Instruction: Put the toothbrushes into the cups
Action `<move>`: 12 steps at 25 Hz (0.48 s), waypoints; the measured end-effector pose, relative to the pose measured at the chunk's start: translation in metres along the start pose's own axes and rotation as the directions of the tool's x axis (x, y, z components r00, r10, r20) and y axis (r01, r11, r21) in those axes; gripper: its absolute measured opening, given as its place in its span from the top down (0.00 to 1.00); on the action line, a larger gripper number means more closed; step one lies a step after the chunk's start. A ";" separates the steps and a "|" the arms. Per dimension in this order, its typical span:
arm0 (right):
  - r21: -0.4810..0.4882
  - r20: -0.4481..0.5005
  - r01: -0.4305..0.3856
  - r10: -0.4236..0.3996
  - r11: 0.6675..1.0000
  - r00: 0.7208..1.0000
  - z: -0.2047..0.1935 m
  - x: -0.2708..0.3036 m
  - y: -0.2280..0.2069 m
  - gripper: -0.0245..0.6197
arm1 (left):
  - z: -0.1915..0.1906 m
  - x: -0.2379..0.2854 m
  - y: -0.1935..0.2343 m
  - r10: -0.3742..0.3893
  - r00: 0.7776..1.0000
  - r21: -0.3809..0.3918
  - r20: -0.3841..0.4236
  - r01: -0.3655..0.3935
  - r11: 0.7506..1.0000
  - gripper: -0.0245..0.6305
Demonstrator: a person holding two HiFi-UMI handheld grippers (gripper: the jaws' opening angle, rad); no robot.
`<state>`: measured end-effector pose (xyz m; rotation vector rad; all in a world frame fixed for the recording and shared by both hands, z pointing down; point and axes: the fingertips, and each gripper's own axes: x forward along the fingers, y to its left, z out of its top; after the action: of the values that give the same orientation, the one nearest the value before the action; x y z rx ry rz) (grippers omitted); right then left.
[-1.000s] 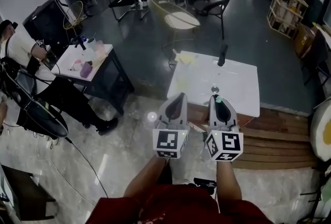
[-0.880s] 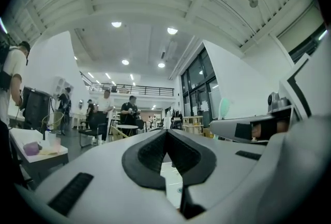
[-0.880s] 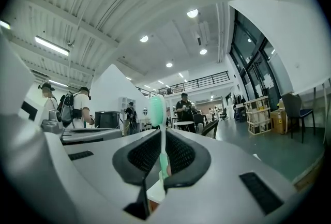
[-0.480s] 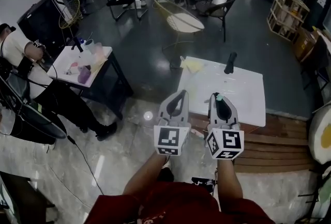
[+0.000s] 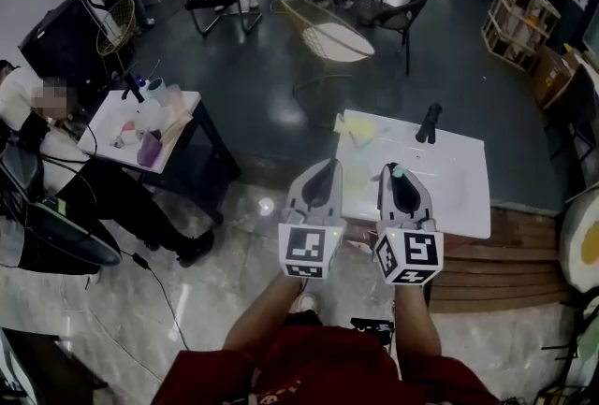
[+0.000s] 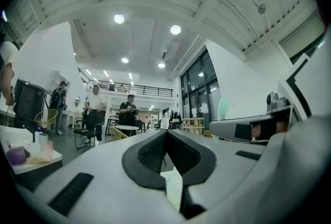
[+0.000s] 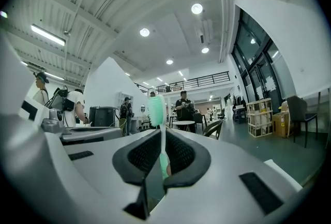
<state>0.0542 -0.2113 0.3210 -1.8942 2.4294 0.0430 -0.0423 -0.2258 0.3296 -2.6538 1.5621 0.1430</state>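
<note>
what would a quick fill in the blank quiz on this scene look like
1. The right gripper is shut on a mint-green ____.
2. The gripper whose jaws are together on nothing is the ____ gripper.
3. In the head view, the table just beyond both grippers has a ____ top.
Missing words: toothbrush; left; white

No word, brand or number can be read. The left gripper [image 5: 326, 171] and right gripper [image 5: 395, 174] bear only black-and-white square markers [image 5: 305, 250]; any distant print seems too small.
</note>
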 end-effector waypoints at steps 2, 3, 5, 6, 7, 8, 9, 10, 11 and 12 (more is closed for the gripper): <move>-0.002 0.000 0.010 -0.010 1.000 1.000 0.001 0.013 0.001 0.89 | -0.003 0.011 0.010 -0.008 1.000 -0.002 -0.005 0.008 1.000 0.92; -0.004 0.001 0.015 -0.015 1.000 1.000 0.001 0.018 0.002 0.89 | -0.005 0.015 0.015 -0.013 1.000 -0.006 -0.007 0.013 1.000 0.92; -0.008 0.000 0.026 -0.026 1.000 1.000 0.000 0.029 0.004 0.89 | -0.008 0.023 0.025 -0.023 1.000 -0.014 -0.006 0.022 1.000 0.92; -0.009 -0.002 0.033 -0.033 0.999 0.999 -0.001 0.034 0.004 0.89 | -0.008 0.027 0.029 -0.029 1.000 -0.018 -0.004 0.029 0.999 0.92; -0.010 -0.005 0.040 -0.040 0.999 0.999 -0.003 0.038 0.005 0.89 | -0.008 0.030 0.032 -0.037 0.999 -0.020 -0.003 0.037 0.999 0.92; -0.010 -0.007 0.049 -0.049 0.999 0.999 -0.004 0.042 0.005 0.89 | -0.009 0.033 0.034 -0.046 0.999 -0.022 -0.003 0.046 0.999 0.92; -0.009 -0.008 0.057 -0.057 0.998 0.998 -0.005 0.044 0.005 0.89 | -0.009 0.035 0.035 -0.055 0.998 -0.025 -0.002 0.055 0.998 0.92; -0.008 -0.008 0.063 -0.064 0.998 0.998 -0.006 0.047 0.004 0.89 | -0.009 0.038 0.035 -0.064 0.998 -0.026 0.001 0.064 0.998 0.92; -0.008 -0.006 0.068 -0.068 0.998 0.998 -0.006 0.049 0.003 0.89 | -0.009 0.040 0.036 -0.070 0.998 -0.027 0.004 0.070 0.997 0.92; -0.009 -0.005 0.070 -0.070 0.998 0.998 -0.006 0.052 0.002 0.89 | -0.008 0.043 0.037 -0.073 0.997 -0.028 0.007 0.073 0.997 0.92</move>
<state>0.0391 -0.2617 0.3230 -1.9835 2.3678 0.0459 -0.0533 -0.2822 0.3326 -2.7249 1.4697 0.1714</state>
